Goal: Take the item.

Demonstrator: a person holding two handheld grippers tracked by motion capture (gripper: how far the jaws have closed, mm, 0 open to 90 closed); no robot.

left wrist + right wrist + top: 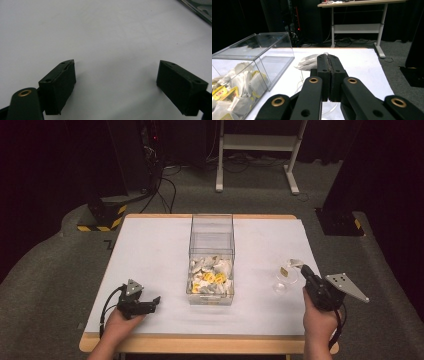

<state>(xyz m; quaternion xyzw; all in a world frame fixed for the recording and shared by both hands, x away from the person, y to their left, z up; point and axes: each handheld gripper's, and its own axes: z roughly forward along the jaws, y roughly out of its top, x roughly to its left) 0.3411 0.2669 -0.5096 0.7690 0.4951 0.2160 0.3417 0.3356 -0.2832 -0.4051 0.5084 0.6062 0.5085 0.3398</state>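
A clear plastic box (212, 245) stands at the table's middle, its near half heaped with white tea bags (210, 277), some with yellow tags. The box (262, 50) and tea bags (234, 87) also appear at the left of the right gripper view. My right gripper (303, 268) hangs over a small clear glass (286, 281) at the right, shut on a white tea bag (296, 262) whose yellow tag (283, 271) dangles into the glass. The bag (308, 61) sticks out past the closed right gripper (327, 57). My left gripper (157, 300) rests open on the table, left of the box, nothing between its jaws (116, 75).
The white table top (150, 250) has free room left and right of the box. Behind the table, a white desk frame (260, 150) stands on grey carpet, with cables and dark equipment (150, 155) at the back left.
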